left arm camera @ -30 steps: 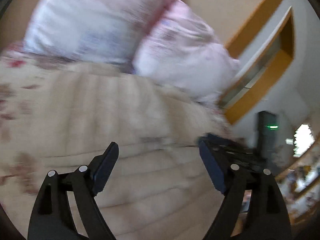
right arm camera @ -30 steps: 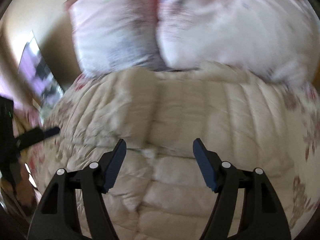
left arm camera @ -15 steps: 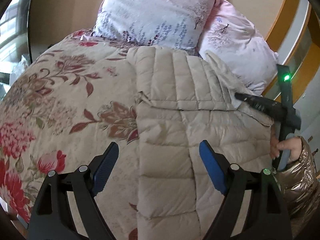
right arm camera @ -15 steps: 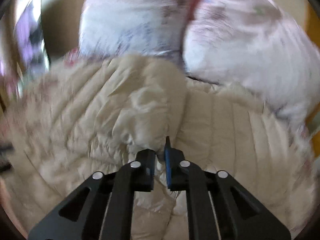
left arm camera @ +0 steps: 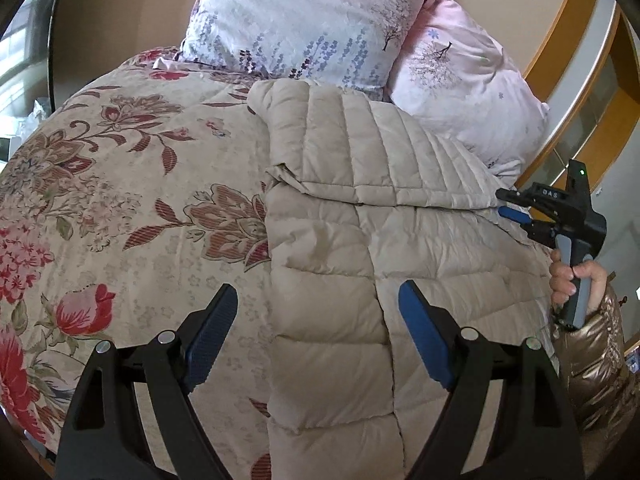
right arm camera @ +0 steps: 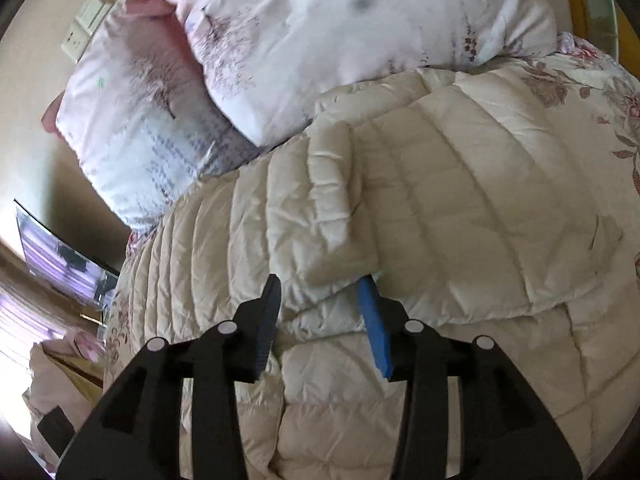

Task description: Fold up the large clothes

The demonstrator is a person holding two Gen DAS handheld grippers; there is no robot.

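A beige quilted down jacket (left arm camera: 340,240) lies on the bed, its upper part folded down across the body (left arm camera: 360,152). My left gripper (left arm camera: 318,292) hovers open over the jacket's lower left edge, and nothing sits between its fingers. In the right wrist view a sleeve (right arm camera: 332,208) lies folded over the jacket (right arm camera: 460,200), with its end between the tips of my right gripper (right arm camera: 320,284). That gripper's jaws are opening and the pads no longer press the fabric. The left wrist view shows the right gripper (left arm camera: 502,203) at the jacket's right edge.
A floral quilt (left arm camera: 120,180) covers the bed under the jacket. Two pale flowered pillows (left arm camera: 312,20) (left arm camera: 460,92) lean at the head of the bed. A person's hand (left arm camera: 564,276) in a gold sleeve (left arm camera: 596,360) holds the right gripper. Wooden trim (left arm camera: 560,40) runs behind the pillows.
Half a second ago my right gripper was shut on a bunch of jacket fabric; its jaws now stand apart and the sleeve lies flat. The right view has rolled. The left gripper has held still lately.
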